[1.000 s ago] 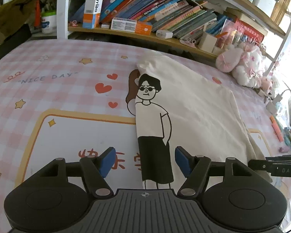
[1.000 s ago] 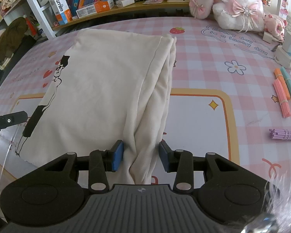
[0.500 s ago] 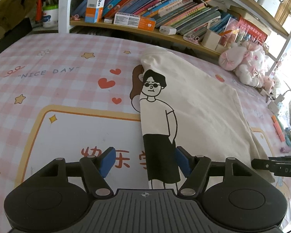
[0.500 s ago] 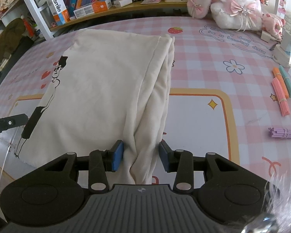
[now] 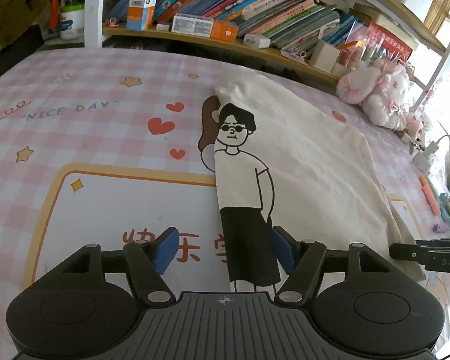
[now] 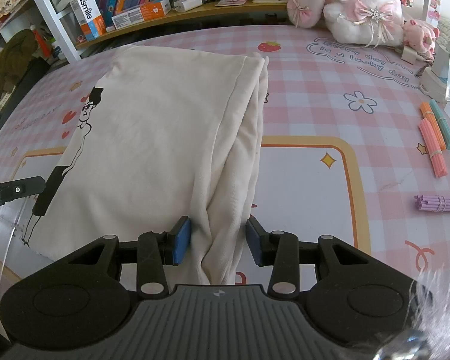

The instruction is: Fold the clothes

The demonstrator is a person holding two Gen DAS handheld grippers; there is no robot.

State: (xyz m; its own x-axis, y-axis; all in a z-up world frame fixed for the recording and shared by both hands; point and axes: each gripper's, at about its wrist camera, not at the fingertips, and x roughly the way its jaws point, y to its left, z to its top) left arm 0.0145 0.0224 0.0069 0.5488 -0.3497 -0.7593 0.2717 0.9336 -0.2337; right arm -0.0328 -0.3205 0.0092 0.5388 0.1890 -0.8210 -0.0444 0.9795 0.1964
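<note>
A cream T-shirt with a cartoon figure print lies folded lengthwise on the pink checked table mat. My left gripper is open at the shirt's near left corner. The printed edge lies between its jaws, close to the right pad and well clear of the left one. In the right wrist view the T-shirt has a bunched right edge. My right gripper is shut on that bunch at the near end. A black finger of the left gripper shows at the left edge.
A bookshelf with boxes runs along the far side of the table. Plush toys sit at the back right. Bundles of coloured sticks and a purple bundle lie to the right of the shirt.
The left gripper has edged slightly closer to the shirt's near left corner, so the print sits nearer its right pad. The right gripper and its hold look the same.
</note>
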